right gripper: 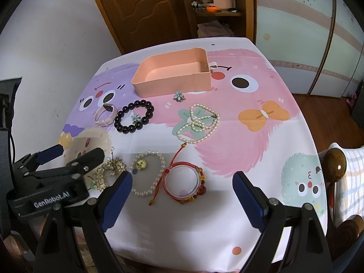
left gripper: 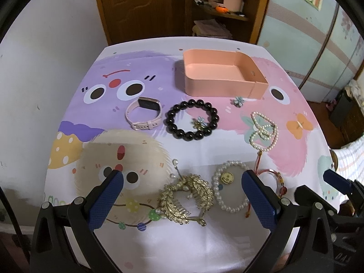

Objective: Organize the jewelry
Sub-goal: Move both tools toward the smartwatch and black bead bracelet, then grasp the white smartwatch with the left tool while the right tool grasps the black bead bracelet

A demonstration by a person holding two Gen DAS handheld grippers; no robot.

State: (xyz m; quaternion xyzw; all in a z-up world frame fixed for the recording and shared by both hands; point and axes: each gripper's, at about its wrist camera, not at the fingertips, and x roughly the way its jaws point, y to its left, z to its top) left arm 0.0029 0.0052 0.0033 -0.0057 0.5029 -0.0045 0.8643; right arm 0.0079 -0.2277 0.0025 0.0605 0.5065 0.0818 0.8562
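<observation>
Two hand-held grippers hover over a cartoon-printed tablecloth (left gripper: 204,238), both with jaws wide apart and empty. Below the left gripper (left gripper: 183,182) lies a gold filigree hair comb (left gripper: 186,195); below the right gripper (right gripper: 182,182), a red cord bracelet (right gripper: 184,183). Further ahead rests a black bead bracelet (left gripper: 192,119), and beyond it an empty peach plastic tray (left gripper: 224,74).

Tray (left gripper: 218,86) one; bracelets (left gripper: 192,119) five; flower earrings (left gripper: 237,101) two.
</observation>
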